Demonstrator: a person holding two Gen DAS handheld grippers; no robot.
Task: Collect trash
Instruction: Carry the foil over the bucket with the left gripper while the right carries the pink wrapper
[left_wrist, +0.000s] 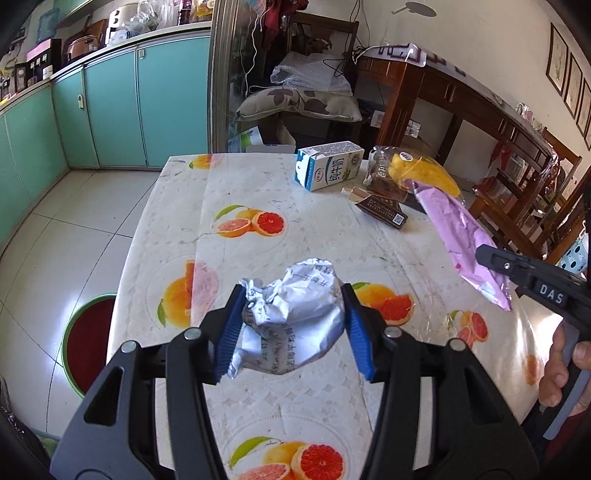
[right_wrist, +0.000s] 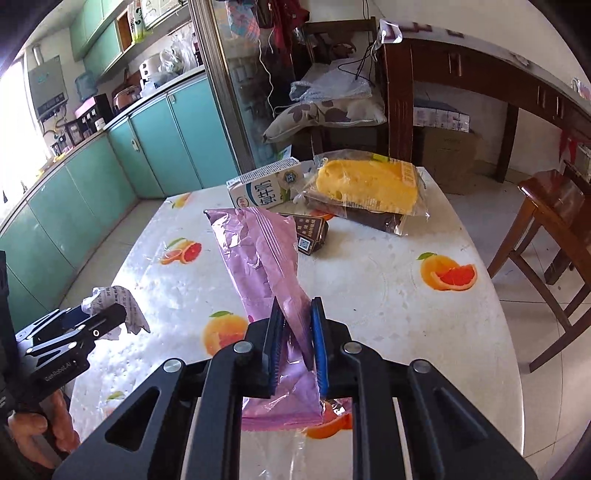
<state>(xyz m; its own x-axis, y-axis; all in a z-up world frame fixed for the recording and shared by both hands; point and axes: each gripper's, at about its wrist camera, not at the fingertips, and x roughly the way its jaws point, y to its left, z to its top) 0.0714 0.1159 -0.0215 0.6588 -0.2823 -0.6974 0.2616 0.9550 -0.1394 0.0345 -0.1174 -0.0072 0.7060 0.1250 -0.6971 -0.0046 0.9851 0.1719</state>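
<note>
This is a lived-in home, an eating area opening onto a kitchen. The bench (left_wrist: 258, 184) wears a plastic cloth printed with oranges and grapefruit, and carries a milk carton (left_wrist: 328, 166) and a bagged cake (right_wrist: 365, 188). Along the left wall run teal cabinets (left_wrist: 118, 110) under a counter (left_wrist: 110, 46) crowded with pots, boxes and plastic bags; the right wrist view also shows a water heater (right_wrist: 50, 90) on the wall there. Beyond the bench stand a dark wooden sideboard (left_wrist: 443, 92), wooden chairs (right_wrist: 546, 221), a patterned cushion (left_wrist: 299, 103) and framed pictures (left_wrist: 570, 81) on the wall. The floor (left_wrist: 74, 221) is pale tile.
</note>
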